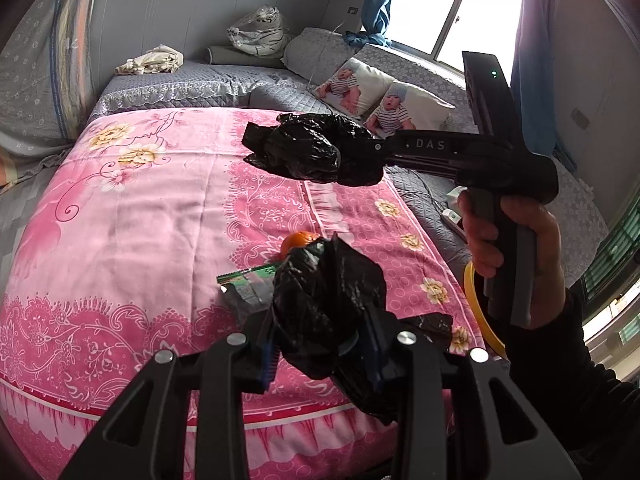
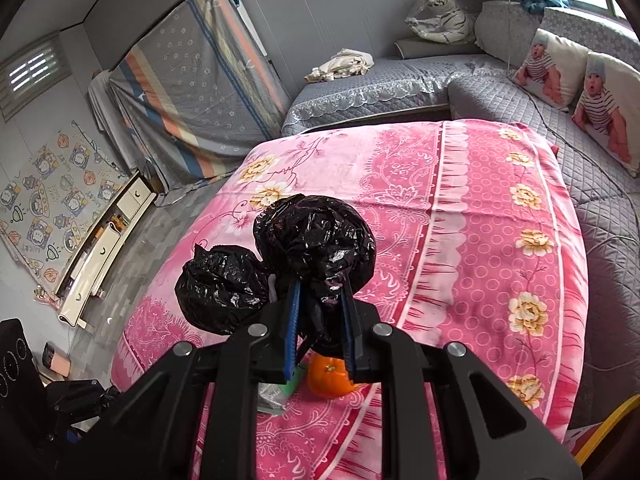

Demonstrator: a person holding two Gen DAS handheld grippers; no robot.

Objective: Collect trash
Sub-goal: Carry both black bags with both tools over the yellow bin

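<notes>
A crumpled black trash bag (image 1: 320,296) hangs in the air above a bed covered by a pink floral blanket (image 1: 132,216); we hold it in two places, so it shows as two glossy bunches; the left gripper (image 1: 324,354) has its blue-padded fingers (image 1: 267,354) closed on the nearer bunch, and the right gripper (image 2: 320,328) has its fingers closed on the other bunch, held higher and farther over the bed. Below the bag, on the blanket, lie the pieces we judge to be the trash: an orange (image 2: 330,376) and a green wrapper (image 1: 250,276) just beside it, neither yet in the bag. A hand (image 1: 516,248) grips the right gripper's handle. To do this step well, we would draw the two grips apart to find and spread the bag's mouth, keeping both pinches firm because the thin plastic slips easily; we would keep the opening low and near the orange; the bag is so bunched that we cannot tell where its mouth is. Farther out, a grey quilted sofa (image 2: 400,84) runs along the wall.
</notes>
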